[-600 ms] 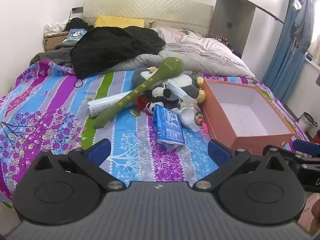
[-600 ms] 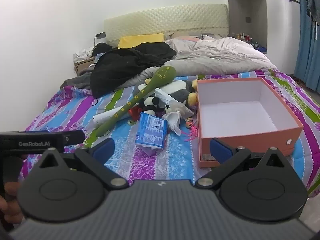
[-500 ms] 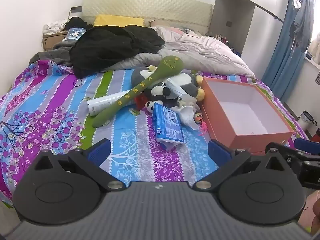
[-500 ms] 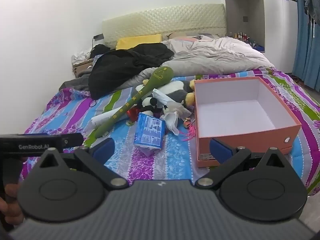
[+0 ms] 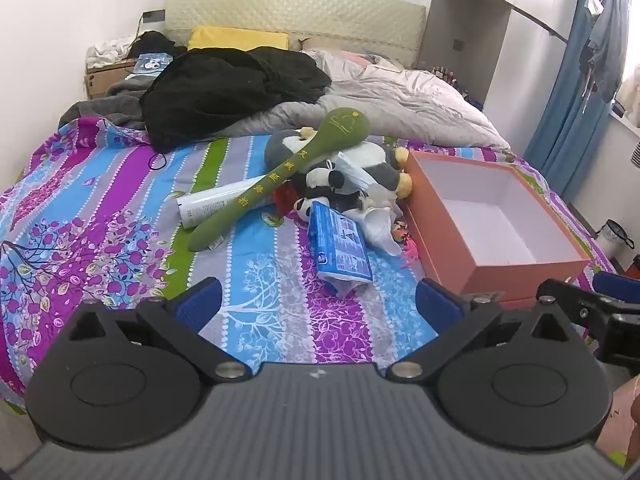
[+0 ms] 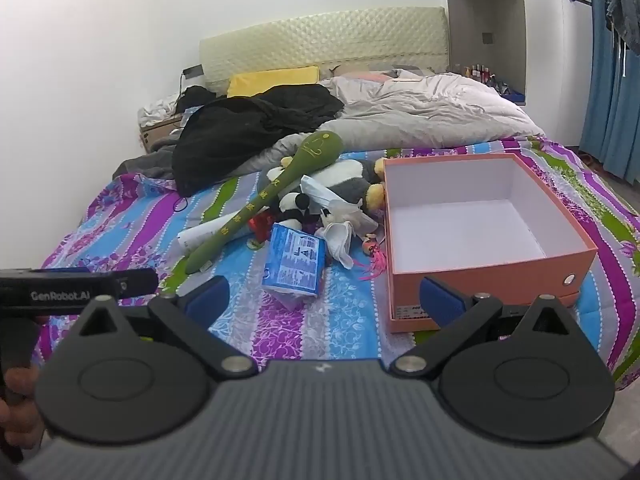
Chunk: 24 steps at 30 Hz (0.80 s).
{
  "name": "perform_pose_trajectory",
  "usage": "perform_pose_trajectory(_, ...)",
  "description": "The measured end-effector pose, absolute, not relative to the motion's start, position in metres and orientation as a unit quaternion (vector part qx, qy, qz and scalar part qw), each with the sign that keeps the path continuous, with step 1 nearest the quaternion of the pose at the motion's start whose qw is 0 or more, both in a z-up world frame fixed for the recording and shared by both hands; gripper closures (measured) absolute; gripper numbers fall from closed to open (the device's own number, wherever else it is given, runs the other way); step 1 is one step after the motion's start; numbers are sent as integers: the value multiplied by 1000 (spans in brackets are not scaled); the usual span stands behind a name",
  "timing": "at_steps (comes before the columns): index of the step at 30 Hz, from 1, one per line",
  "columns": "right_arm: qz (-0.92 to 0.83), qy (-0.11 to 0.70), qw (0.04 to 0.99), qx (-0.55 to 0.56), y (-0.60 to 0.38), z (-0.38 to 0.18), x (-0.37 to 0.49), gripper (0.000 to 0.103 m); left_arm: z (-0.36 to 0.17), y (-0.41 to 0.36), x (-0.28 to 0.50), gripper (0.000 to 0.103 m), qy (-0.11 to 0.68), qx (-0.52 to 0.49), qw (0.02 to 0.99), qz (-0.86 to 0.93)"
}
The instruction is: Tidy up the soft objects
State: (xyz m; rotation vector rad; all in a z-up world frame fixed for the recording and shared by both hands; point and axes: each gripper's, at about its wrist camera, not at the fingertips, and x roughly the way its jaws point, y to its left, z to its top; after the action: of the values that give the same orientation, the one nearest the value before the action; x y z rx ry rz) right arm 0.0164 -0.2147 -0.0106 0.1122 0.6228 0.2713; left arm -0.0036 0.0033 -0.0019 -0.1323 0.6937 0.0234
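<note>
A heap of soft things lies mid-bed: a long green plush club (image 5: 280, 176) (image 6: 276, 192), a grey and white plush (image 5: 372, 168) (image 6: 348, 184), a small panda plush (image 5: 306, 206) (image 6: 294, 202), a blue tissue pack (image 5: 340, 250) (image 6: 296, 260) and white cloth (image 6: 340, 236). An open orange box (image 5: 520, 270) (image 6: 480, 288), empty inside, stands to their right. My left gripper (image 5: 318, 300) is open and empty, near the bed's front edge, short of the pack. My right gripper (image 6: 322, 298) is open and empty, before the pack and the box.
A white tube (image 5: 212, 206) lies under the club. Black clothes (image 5: 228, 88) and a grey duvet (image 5: 400, 104) cover the bed's far half. A wardrobe and blue curtain (image 5: 568, 112) stand at the right. The striped sheet (image 5: 100, 208) is bare at the left.
Both grippers have drifted slightly nearer to the bed; the heap and box sit a little larger in view. Nothing on the bed has moved.
</note>
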Motion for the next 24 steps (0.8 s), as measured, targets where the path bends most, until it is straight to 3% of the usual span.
perform_pose_trajectory(24, 127, 317, 938, 60, -219, -12, 18, 0, -10, -4, 5, 0, 363, -67, 929, -4)
